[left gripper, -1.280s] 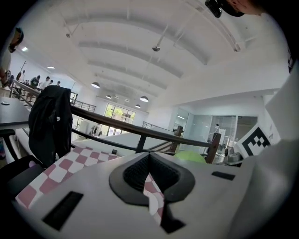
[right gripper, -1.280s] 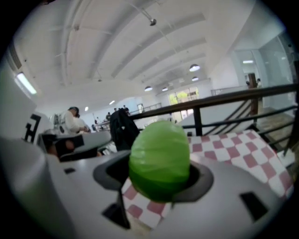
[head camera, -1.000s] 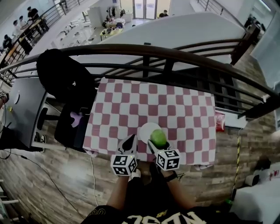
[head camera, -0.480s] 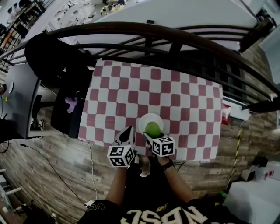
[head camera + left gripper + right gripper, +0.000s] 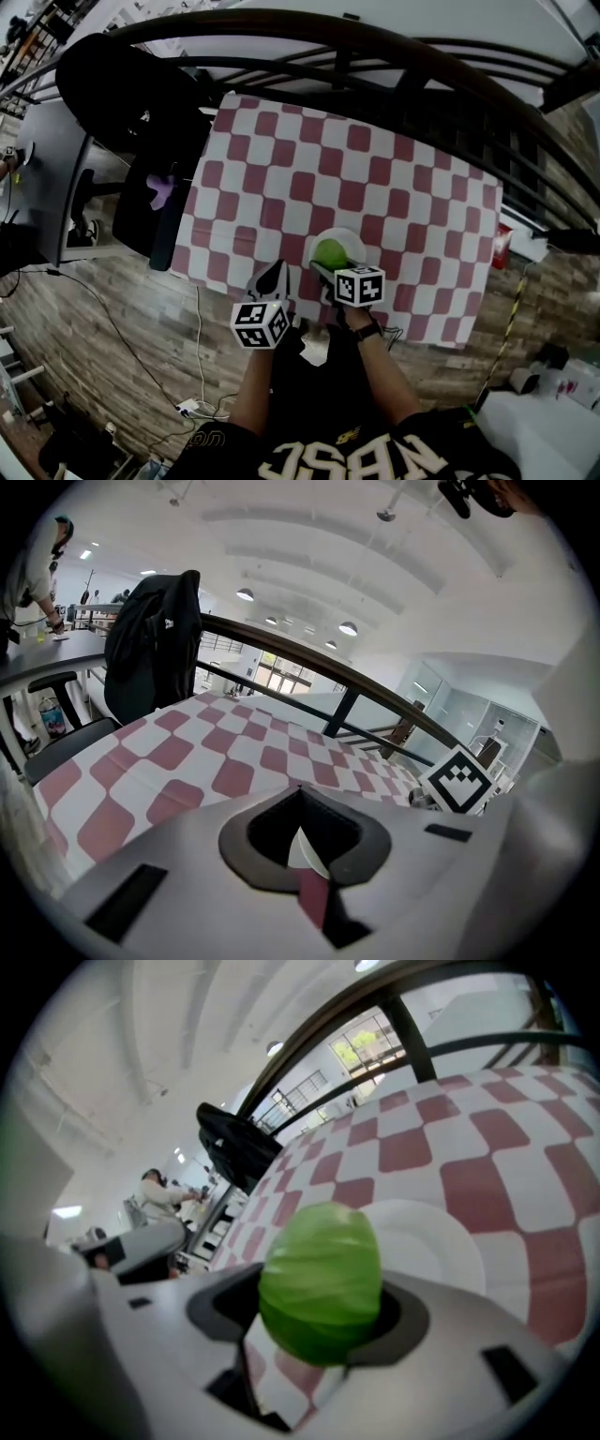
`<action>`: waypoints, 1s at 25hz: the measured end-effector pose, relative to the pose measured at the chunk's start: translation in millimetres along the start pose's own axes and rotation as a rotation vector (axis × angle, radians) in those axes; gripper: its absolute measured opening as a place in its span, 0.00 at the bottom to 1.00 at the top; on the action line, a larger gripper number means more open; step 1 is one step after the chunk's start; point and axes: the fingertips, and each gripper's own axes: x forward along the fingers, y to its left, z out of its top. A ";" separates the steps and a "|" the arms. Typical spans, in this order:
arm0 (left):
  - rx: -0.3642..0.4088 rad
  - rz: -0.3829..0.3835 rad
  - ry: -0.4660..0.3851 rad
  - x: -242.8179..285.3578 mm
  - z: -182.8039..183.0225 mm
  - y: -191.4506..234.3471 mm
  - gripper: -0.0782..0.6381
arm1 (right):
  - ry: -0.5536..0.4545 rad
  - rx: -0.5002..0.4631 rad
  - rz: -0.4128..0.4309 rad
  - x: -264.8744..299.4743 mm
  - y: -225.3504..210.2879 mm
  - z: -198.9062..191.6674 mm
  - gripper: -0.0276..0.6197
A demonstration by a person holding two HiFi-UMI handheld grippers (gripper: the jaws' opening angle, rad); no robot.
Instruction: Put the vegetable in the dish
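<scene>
The right tongs [image 5: 325,263] are clamped on the round green vegetable [image 5: 321,1279], which hangs over the white dish [image 5: 427,1241] at lower centre of the checked table [image 5: 394,178]. The left tongs [image 5: 274,278] are together and empty. Released too high or off-centre, the smooth ball would likely roll off the shallow rim. The shirt [image 5: 347,459] lettering isn't reliably readable.

Wood floor [image 5: 112,319], dark railing [image 5: 281,653], black chair [image 5: 141,220]
</scene>
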 end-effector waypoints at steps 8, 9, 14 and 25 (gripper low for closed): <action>0.002 -0.011 0.014 5.5 -3.8 -9.0 0.13 | 0.081 -0.036 0.001 5.4 3.0 1.3 0.47; 0.007 -0.014 0.015 6.6 -4.0 -10.7 0.13 | 0.098 -0.045 -0.014 4.8 2.4 -0.4 0.47; -0.008 -0.038 0.019 9.4 -3.9 -15.9 0.13 | 0.116 -0.045 -0.035 4.0 2.0 -3.0 0.47; -0.003 -0.062 0.025 9.7 -4.9 -26.2 0.13 | 0.086 -0.077 -0.114 -11.7 -14.8 -0.6 0.56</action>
